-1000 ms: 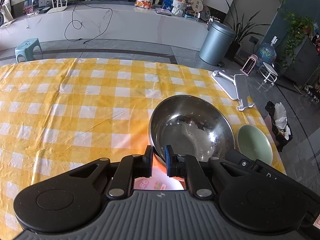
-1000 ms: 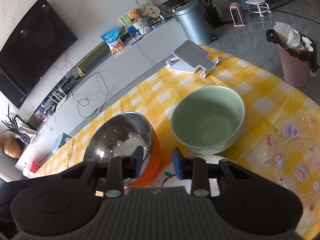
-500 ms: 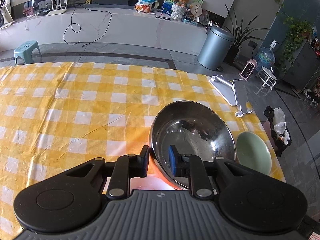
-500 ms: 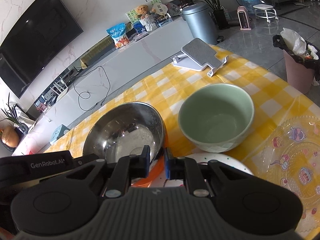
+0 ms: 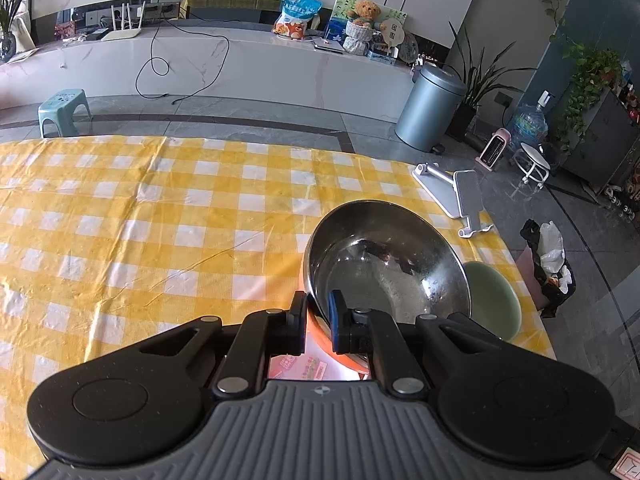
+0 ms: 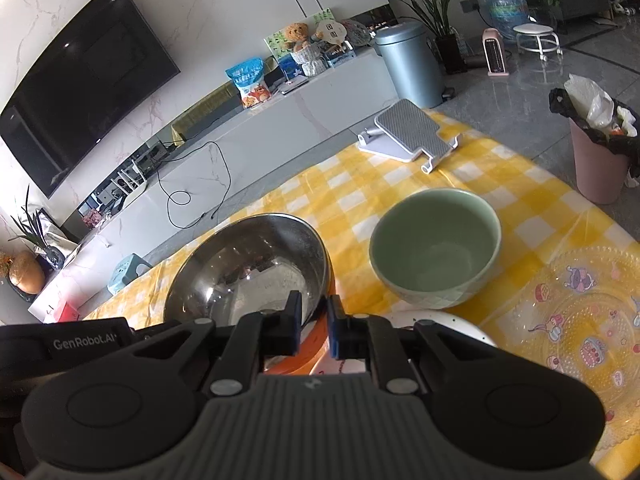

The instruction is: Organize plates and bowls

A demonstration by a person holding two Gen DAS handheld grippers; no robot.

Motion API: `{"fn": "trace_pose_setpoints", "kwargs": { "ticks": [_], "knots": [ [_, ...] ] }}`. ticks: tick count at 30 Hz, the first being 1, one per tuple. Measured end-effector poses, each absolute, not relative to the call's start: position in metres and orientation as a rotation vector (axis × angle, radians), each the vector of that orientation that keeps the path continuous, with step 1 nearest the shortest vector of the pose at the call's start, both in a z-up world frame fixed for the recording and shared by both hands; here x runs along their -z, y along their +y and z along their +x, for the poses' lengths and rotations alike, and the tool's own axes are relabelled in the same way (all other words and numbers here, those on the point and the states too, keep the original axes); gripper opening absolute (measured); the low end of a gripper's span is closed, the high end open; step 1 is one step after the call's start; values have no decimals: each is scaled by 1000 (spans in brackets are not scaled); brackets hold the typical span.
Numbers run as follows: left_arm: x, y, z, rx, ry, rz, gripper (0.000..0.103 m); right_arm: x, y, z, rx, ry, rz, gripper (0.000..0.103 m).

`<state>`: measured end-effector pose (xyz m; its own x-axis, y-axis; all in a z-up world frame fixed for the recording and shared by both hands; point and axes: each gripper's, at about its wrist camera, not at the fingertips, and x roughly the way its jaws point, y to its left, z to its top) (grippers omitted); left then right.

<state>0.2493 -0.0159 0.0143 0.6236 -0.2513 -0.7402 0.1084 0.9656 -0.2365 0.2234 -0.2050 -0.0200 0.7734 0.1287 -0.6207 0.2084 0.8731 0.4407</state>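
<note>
A steel bowl with an orange outside [image 5: 384,264] [image 6: 248,268] is held between both grippers, tilted above the yellow checked table. My left gripper [image 5: 318,312] is shut on its near rim. My right gripper [image 6: 314,316] is shut on the rim on the other side. A green bowl [image 6: 436,248] [image 5: 494,300] stands on the table to the right. A white plate [image 6: 452,324] lies under my right gripper. A clear patterned plate [image 6: 580,320] lies at the far right.
A grey tablet stand [image 6: 408,132] [image 5: 456,196] lies at the table's far corner. A pink bin [image 6: 596,152] with a black bag stands on the floor beyond the right edge. The table's left half [image 5: 120,216] shows bare cloth.
My right gripper has closed onto the steel bowl's rim. The bowl has lifted and tilted, and both grippers have risen with it.
</note>
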Motion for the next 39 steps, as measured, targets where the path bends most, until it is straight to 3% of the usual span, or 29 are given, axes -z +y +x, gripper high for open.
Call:
{"fn": "trace_pose_setpoints", "kwargs": {
  "ticks": [23, 39],
  "knots": [
    [-65, 71, 112, 111, 846, -345, 12, -46, -140, 99, -107, 708, 415, 10],
    [-62, 171, 43, -40, 809, -491, 13, -60, -37, 56, -279, 753, 278, 10]
  ]
}}
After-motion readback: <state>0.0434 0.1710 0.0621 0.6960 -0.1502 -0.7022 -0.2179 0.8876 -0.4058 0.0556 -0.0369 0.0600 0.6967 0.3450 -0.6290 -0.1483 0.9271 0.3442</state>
